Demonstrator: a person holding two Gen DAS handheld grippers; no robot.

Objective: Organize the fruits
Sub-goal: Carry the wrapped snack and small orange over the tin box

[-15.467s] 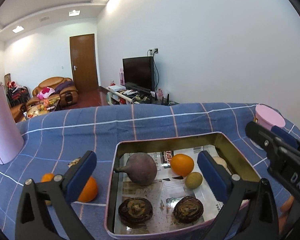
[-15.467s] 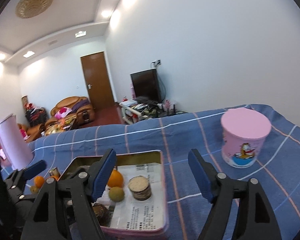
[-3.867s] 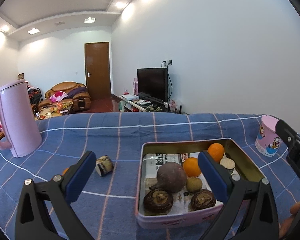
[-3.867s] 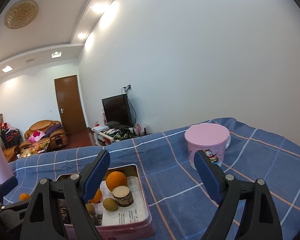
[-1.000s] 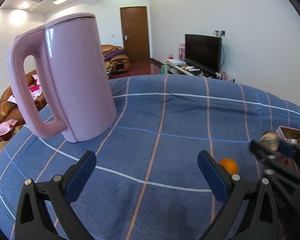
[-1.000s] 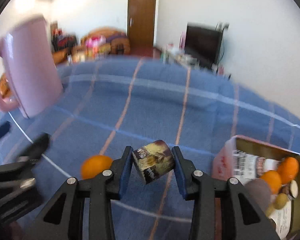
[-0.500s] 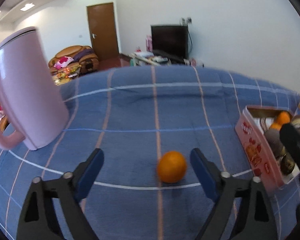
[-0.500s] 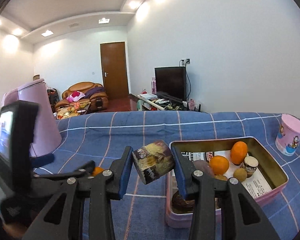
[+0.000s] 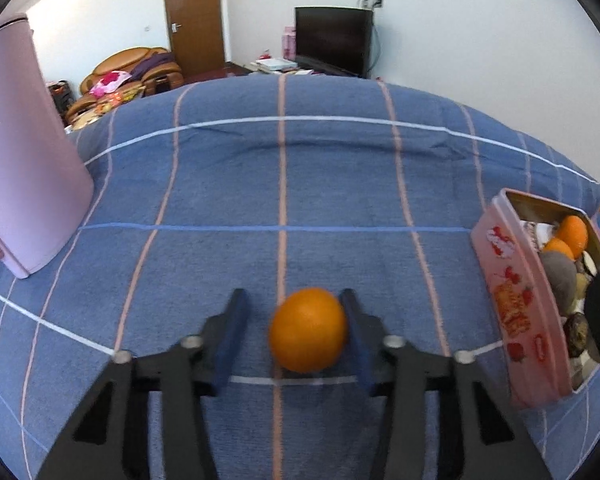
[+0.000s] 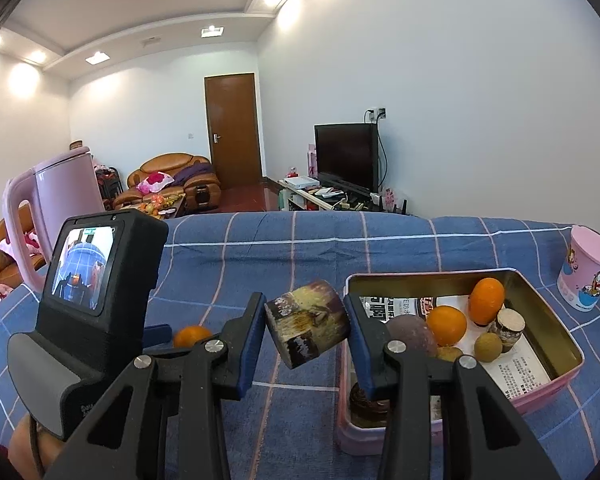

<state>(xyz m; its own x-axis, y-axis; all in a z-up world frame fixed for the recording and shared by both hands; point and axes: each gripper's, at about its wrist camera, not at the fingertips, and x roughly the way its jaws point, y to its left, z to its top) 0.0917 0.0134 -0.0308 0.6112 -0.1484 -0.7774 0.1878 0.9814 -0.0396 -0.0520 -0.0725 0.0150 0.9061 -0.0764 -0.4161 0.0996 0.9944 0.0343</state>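
Jaws of the left gripper (image 9: 296,332) are closing around the loose orange (image 9: 308,330) on the blue checked cloth (image 9: 284,184): the right pad looks against the peel, while a gap still shows at the left pad, so I judge nothing is gripped yet. A round fruit pushed from one side could roll off toward the pink kettle (image 9: 24,152), or pop forward out of the pinch. At the right edge of this view the pink tin (image 9: 512,312) shows oranges and darker fruit inside. From the right wrist, the right gripper (image 10: 306,330) has its jaws narrow and clamped on a small printed jar (image 10: 306,328), held tilted in the air just left of the tin (image 10: 560,376). Gripped at that angle, it could slip or clip the rim going in. Lined with printed paper, the tin holds two oranges (image 10: 446,324), a purplish fruit (image 10: 410,334), a small green one (image 10: 488,346), dark round ones and a second little jar (image 10: 510,328). Beyond it stands a lidded pink tub (image 10: 588,268).
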